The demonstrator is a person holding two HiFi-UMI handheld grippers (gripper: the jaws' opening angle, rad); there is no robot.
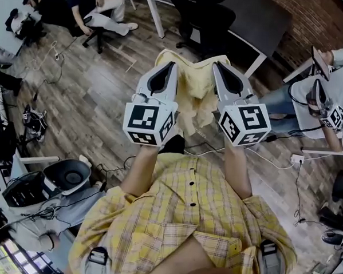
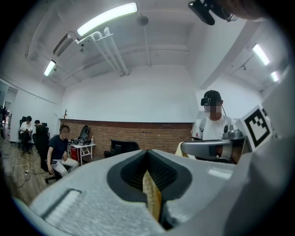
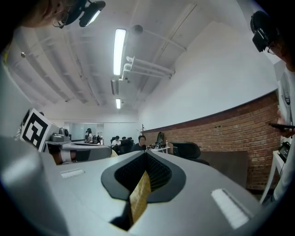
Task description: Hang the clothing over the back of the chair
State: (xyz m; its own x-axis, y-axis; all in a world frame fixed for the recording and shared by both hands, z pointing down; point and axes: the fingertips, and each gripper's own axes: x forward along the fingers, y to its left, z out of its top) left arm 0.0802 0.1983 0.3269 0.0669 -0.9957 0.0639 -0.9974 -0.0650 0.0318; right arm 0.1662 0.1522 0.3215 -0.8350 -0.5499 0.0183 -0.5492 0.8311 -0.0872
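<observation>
A pale yellow garment (image 1: 196,90) hangs between my two grippers, held out level in front of me. My left gripper (image 1: 165,66) is shut on the garment's left edge; a yellow strip of cloth (image 2: 152,197) is pinched between its jaws. My right gripper (image 1: 221,67) is shut on the right edge, with a fold of the cloth (image 3: 139,197) clamped between its jaws. A black office chair (image 1: 207,21) stands just beyond the garment, next to a dark table (image 1: 264,18). The lower part of the garment is hidden behind the grippers.
People sit at the far left (image 1: 95,9) and at the right (image 1: 328,96). Cables (image 1: 285,162) run across the wooden floor. A grey device (image 1: 66,177) lies on the floor at my left. A brick wall (image 2: 129,131) lies ahead.
</observation>
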